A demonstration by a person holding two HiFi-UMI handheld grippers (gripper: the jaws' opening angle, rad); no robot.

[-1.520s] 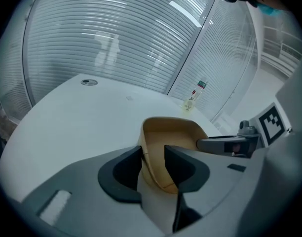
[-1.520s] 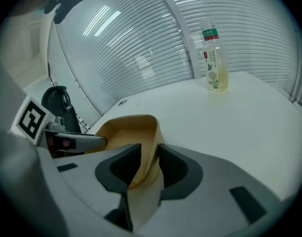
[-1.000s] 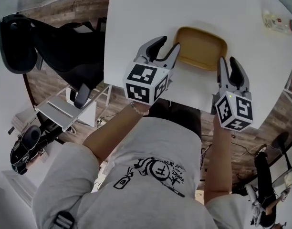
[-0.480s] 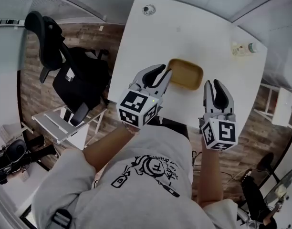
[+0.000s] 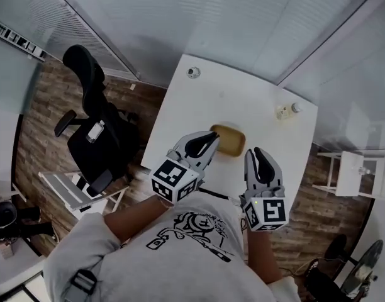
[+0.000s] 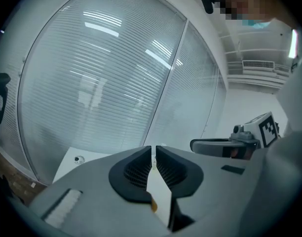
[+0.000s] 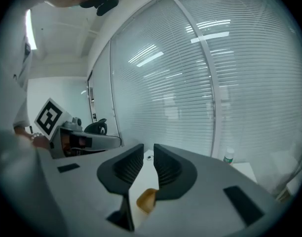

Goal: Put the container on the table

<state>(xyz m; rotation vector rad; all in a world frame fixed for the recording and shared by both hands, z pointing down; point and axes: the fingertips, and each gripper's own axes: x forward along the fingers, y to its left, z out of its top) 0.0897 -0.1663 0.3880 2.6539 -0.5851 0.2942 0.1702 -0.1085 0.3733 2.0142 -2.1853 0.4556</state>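
Observation:
The yellow container lies on the white table near its front edge, with nothing holding it. Both grippers hang in the air above that edge, well clear of the tabletop. My left gripper has just been closing its jaws; they now stand shut with nothing between them. My right gripper is to its right, jaws drawn together to a thin slit and empty. A sliver of the container shows far below the right jaws, and a smaller bit below the left ones.
A small bottle stands at the table's far right, and a small round object at its far left corner. A black office chair is left of the table, a white rack nearer. Glass walls with blinds lie beyond.
Both grippers have risen away from the table and their jaws have closed, empty. The container stays on the table. The head view has pulled up, so the table looks smaller.

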